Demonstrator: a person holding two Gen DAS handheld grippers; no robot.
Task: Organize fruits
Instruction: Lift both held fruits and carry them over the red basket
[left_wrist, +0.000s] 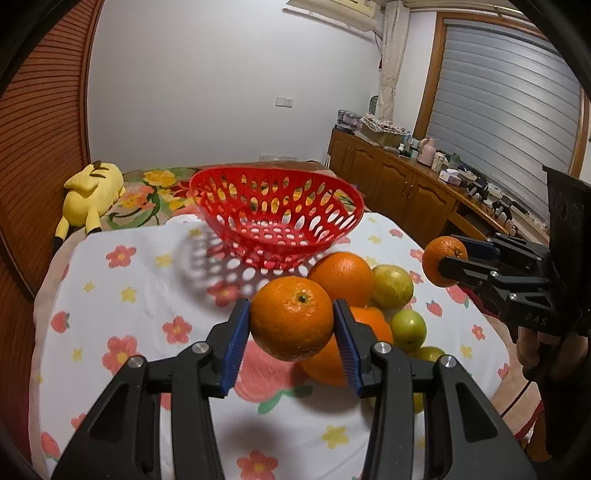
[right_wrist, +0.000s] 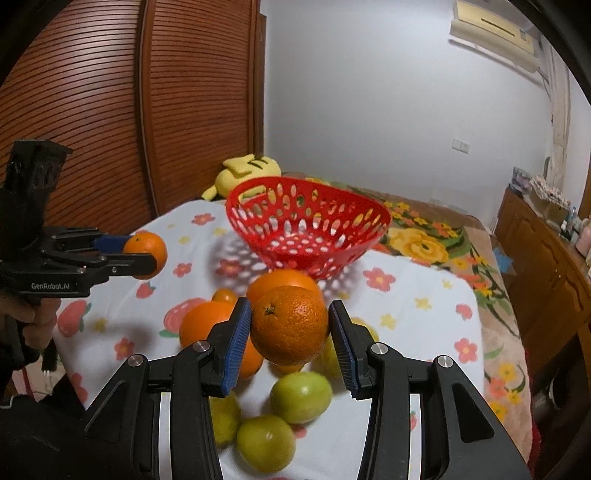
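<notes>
My left gripper (left_wrist: 291, 328) is shut on an orange (left_wrist: 291, 317), held above the flowered cloth; the same gripper (right_wrist: 142, 254) and its orange (right_wrist: 149, 249) show at the left of the right wrist view. My right gripper (right_wrist: 290, 328) is shut on another orange (right_wrist: 290, 325), also seen at the right of the left wrist view, gripper (left_wrist: 448, 262), orange (left_wrist: 439, 254). Below lie more oranges (left_wrist: 341, 277) and green fruits (right_wrist: 301, 397) in a pile. The red perforated basket (left_wrist: 277, 218) stands beyond them, with no fruit in it.
A yellow plush toy (left_wrist: 92, 192) lies at the far left of the bed. The flowered white cloth (left_wrist: 129, 295) covers the surface. A wooden slatted wardrobe (right_wrist: 110, 110) stands on the left, a wooden cabinet (left_wrist: 406, 188) with clutter on the right. A person's hand (right_wrist: 40, 317) holds the left gripper.
</notes>
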